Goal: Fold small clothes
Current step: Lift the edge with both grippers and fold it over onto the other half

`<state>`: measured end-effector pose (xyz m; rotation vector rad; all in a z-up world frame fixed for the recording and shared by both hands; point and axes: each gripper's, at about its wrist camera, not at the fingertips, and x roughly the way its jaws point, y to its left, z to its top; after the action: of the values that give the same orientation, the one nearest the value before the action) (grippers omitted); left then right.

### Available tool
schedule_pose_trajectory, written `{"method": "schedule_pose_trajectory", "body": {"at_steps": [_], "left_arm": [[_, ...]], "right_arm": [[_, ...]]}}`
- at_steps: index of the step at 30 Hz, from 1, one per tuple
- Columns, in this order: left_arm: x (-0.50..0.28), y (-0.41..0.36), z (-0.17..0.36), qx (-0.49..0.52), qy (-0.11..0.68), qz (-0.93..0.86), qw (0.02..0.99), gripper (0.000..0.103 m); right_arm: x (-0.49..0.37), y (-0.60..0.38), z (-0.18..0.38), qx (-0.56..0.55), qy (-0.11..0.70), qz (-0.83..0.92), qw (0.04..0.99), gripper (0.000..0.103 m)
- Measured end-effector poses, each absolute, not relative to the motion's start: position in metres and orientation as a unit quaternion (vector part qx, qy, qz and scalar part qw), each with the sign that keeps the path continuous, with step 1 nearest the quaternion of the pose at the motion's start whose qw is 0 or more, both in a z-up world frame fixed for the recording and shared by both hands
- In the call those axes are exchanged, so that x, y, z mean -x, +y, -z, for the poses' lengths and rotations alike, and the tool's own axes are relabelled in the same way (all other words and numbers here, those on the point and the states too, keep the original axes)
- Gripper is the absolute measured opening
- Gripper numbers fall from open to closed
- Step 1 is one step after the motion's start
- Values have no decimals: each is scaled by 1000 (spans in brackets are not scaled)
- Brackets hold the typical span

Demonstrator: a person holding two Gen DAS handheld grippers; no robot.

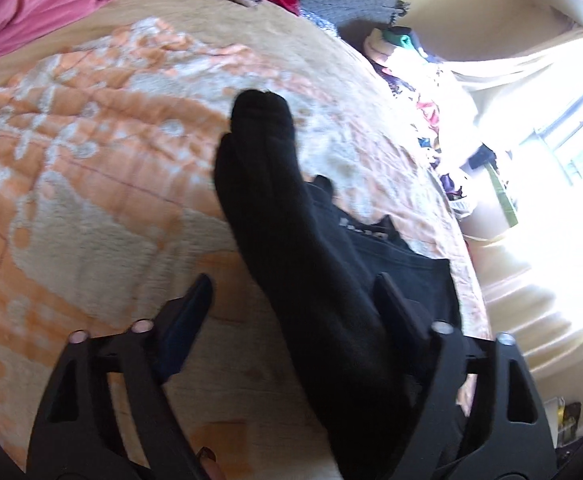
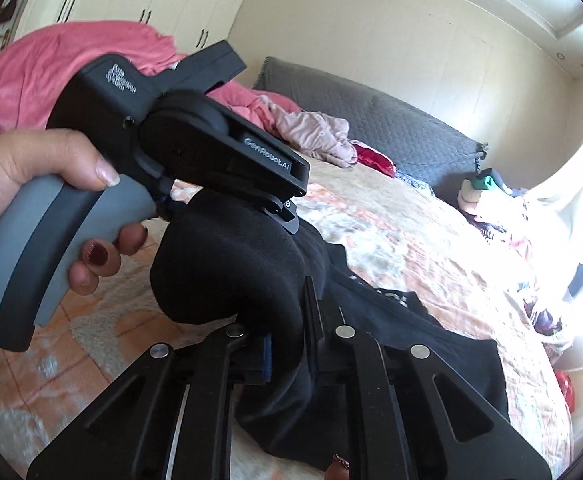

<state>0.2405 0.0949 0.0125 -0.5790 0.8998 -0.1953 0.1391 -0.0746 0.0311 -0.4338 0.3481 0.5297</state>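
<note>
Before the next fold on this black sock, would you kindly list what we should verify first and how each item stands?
1. Right gripper clamped on the black sock: ok, fabric sits between its fingers.
2. Left gripper free to regrip: ok, jaws wide open around the sock.
3. Sock lying straight: ok in the left wrist view, toe end pointing away.
4. Sock separate from the black garment underneath: cannot tell, black on black.
5. Room on the orange patterned blanket to lay the fold: ok, bare to the left.

Black sock point(image 1: 275, 200) between spread left gripper point(image 1: 291, 300) fingers, over patterned blanket point(image 1: 91, 160)
</note>
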Motion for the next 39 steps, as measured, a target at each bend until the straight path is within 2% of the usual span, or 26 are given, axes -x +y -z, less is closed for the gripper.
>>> {"method": "schedule_pose_trajectory", "body": {"at_steps": [1, 3, 5, 12, 20, 39], "left_arm": [[-240, 87, -17, 275, 425, 98, 857, 46], [-241, 69, -26, 271, 423, 102, 859, 31], [-242, 53, -35, 261, 420, 103, 863, 27], [-247, 6, -60, 224, 416, 114, 874, 25], [-257, -37, -64, 196, 428, 131, 872, 24], [-295, -134, -23, 143, 489, 154, 847, 24]], "right_arm": [[-138, -79, -33, 208, 169, -257, 928, 10], [-135, -91, -36, 198, 166, -253, 932, 9], [-133, -103, -38, 184, 166, -246, 937, 9], [-136, -156, -48, 107, 174, -234, 951, 9], [-135, -205, -43, 27, 194, -207, 958, 9], [-166, -285, -6, -163, 288, -149, 932, 9]]}}
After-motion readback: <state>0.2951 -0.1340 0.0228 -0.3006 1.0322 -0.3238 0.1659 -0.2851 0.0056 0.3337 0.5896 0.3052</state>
